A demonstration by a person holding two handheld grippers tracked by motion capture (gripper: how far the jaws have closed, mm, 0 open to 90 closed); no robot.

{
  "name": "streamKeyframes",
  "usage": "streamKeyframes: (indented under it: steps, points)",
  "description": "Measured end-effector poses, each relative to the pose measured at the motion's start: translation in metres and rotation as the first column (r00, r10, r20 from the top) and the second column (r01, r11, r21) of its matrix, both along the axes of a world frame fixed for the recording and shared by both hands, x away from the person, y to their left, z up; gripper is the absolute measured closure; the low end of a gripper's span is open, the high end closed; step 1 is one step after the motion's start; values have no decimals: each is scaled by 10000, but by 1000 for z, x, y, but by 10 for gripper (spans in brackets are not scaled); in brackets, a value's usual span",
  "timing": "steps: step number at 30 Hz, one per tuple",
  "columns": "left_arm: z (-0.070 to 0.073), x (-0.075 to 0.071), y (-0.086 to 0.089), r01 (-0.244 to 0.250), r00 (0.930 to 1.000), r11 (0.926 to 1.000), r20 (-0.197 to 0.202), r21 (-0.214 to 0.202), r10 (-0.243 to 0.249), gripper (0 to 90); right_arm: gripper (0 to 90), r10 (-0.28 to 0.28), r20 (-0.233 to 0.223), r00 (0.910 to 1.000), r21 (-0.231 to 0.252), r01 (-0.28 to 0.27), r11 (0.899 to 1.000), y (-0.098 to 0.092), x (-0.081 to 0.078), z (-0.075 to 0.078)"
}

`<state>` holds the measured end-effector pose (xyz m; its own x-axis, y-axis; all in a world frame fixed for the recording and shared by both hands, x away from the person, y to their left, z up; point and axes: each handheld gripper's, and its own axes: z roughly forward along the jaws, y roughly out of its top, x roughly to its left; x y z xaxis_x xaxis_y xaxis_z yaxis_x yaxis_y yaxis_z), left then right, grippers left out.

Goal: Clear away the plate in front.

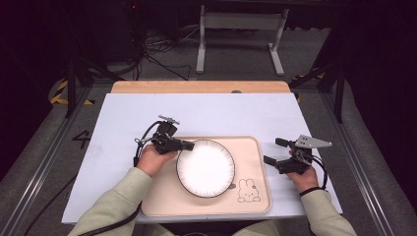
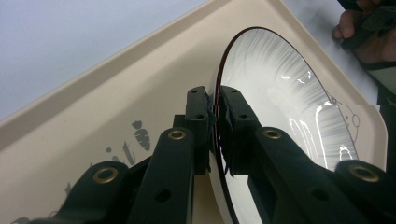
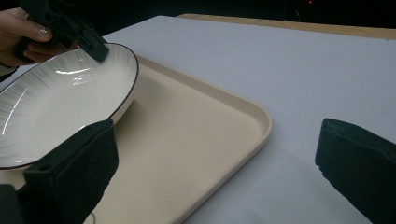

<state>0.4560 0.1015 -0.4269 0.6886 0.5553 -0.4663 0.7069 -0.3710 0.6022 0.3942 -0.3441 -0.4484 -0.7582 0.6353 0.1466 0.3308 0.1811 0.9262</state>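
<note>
Dark floor and cables lie beyond the desk (image 1: 147, 108), whose pale top carries a beige tray (image 1: 255, 196) at its near edge. On the tray's left half sits the white plate (image 1: 205, 168), tipped up on one side in my right gripper view. My left gripper (image 1: 191, 145) is clamped on its left rim; my right gripper (image 1: 273, 151) hangs wide, holding nothing, off the tray's right edge. I judge the plate stiff, glazed, slippery and breakable, so the rim is the one place to take hold, gripped deep. My left gripper view shows the pads (image 2: 198, 109) pinching the dark rim line and carrots printed on the tray; the high view shows its rabbit (image 1: 248, 191).
</note>
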Motion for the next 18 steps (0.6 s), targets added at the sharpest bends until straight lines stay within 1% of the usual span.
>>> streamKeyframes:
  steps: [1, 2, 4, 7, 10, 11, 12, 13, 14, 15, 16, 18]
  points:
    - [-1, 1, 0, -34, 10000, 10000, 32, 32, 34, 820, 1, 1, -6, 10000, 2, -1, 10000, 0, 0, 0]
    - [-2, 1, 0, -88, 10000, 10000, -19, 5, 88, 816, 1, 1, -15, 10000, 4, -1, 10000, 0, 0, 0]
    - [-4, 2, 0, -131, 9999, 9999, -24, 97, 132, 807, 1, 1, -39, 10000, 9, -1, 10000, 0, 0, 0]
    - [-7, 3, -1, -204, 9998, 9997, 36, 162, 203, 805, 1, -18, -57, 10000, 35, 19, 10000, 0, 0, 0]
    - [-10, 3, -3, -288, 9996, 9993, 53, 250, 287, 771, 1, -18, -54, 10000, 18, 18, 10000, 0, 0, 0]
    - [-10, 1, -4, -361, 9990, 9985, 260, 411, 350, 746, 1, -7, -54, 10000, 21, 7, 10000, 0, 0, 0]
    - [-10, 1, -4, -361, 9990, 9985, 260, 411, 350, 694, 1, -7, -54, 10000, 21, 7, 10000, 0, 0, 0]
    - [-10, 0, -4, -384, 9983, 9984, 459, 418, 365, 694, 1, 2, -72, 10000, 53, -2, 10000, 0, 0, 0]
    - [-8, -1, -3, -404, 9973, 9987, 619, 321, 383, 678, 1, 6, -80, 10000, 67, -5, 10000, 0, 0, 0]
    - [-6, -2, -2, -477, 9965, 9986, 694, 245, 459, 639, 1, 25, -71, 10000, 85, -24, 10000, 0, 1, 0]
    - [-4, -3, -1, -469, 9949, 9988, 897, 144, 454, 617, 1, 29, -82, 10000, 91, -28, 10000, 0, 1, 0]
    - [1, -8, 2, -443, 9906, 9989, 1288, -140, 457, 543, 1, 41, -106, 9999, 116, -40, 9999, 0, 0, 0]
